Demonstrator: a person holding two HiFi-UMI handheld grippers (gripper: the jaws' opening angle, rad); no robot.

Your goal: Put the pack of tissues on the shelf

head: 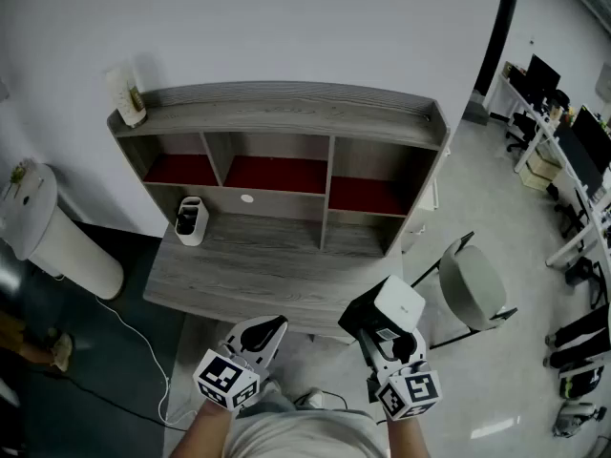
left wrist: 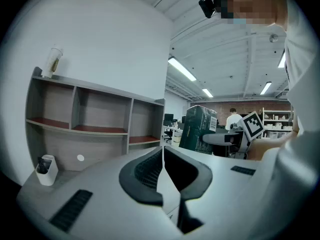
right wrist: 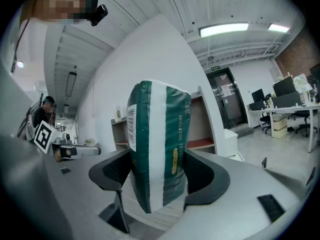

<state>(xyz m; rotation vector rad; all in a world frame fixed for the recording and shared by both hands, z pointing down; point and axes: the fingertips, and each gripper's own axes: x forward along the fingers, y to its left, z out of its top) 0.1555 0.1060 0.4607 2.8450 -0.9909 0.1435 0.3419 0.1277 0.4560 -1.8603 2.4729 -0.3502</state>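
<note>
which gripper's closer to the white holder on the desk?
Left. The left gripper is off the desk's front edge, slightly right of the white holder; the right gripper, holding the pack of tissues, is farther right.

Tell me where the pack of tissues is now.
The pack of tissues sits between the right gripper's fingers, low right in the head view, before the desk and shelf.
</note>
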